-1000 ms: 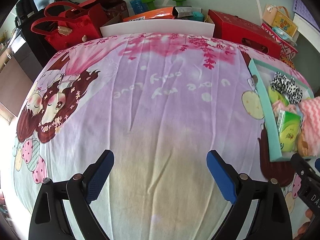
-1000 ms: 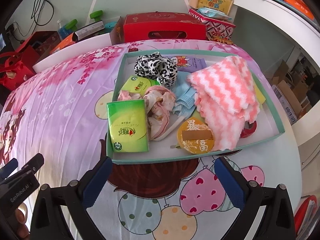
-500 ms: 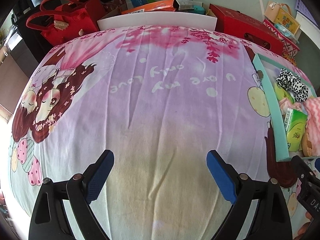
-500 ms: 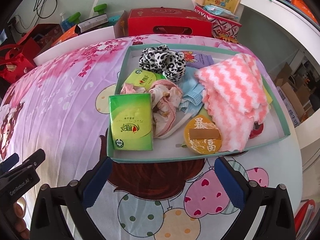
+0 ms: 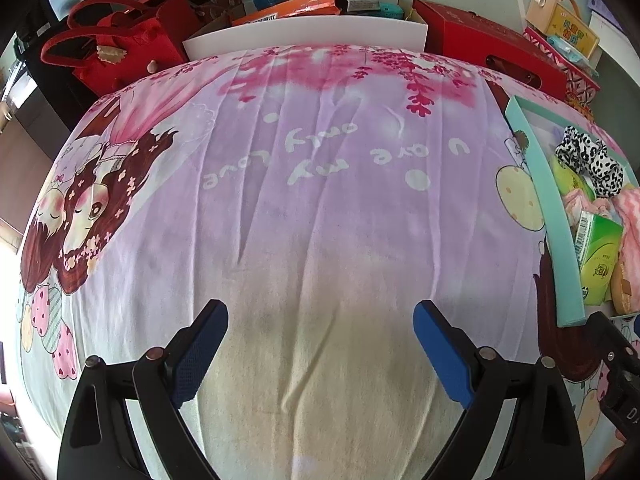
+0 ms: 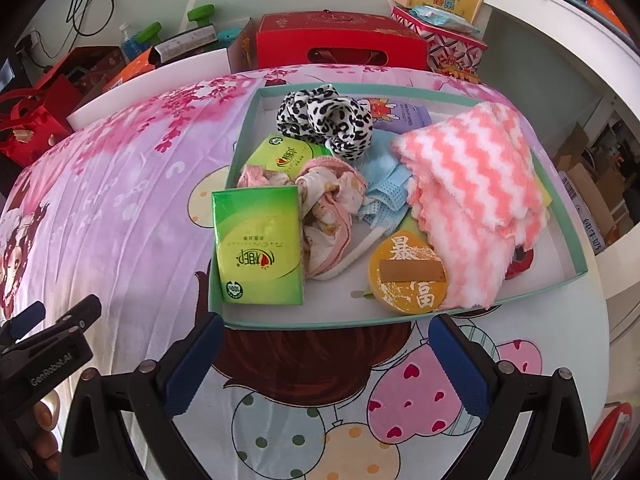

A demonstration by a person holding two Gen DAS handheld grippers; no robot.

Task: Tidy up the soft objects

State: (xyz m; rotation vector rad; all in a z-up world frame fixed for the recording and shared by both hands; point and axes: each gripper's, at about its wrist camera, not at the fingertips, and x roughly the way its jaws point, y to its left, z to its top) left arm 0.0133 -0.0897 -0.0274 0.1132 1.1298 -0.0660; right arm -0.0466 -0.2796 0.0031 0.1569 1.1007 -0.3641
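Over the last second we eased the right hand-held gripper point(image 6: 324, 354) closer to the tray point(image 6: 400, 322) on the bed point(image 5: 320, 208), jaws wide apart and empty. The tissue pack point(image 6: 258, 246) at 11 o'clock and the striped towel point(image 6: 472, 188) at 1 o'clock lay jumbled inside. Our left hand-held gripper point(image 5: 320, 354) also gaped empty over bare sheet.

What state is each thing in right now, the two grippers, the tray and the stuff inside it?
Left gripper: open, empty, over bare sheet.
Right gripper: open, empty, just short of the tray.
Tray: lidless, flat on bed.
Tissue pack: lying flat, sealed.
Pink-white towel: folded, draped over other items.
Leopard fabric: bunched.
Blue masks: crumpled.

Soft items point(image 6: 332, 196) heaped in teal tray point(image 6: 320, 323)
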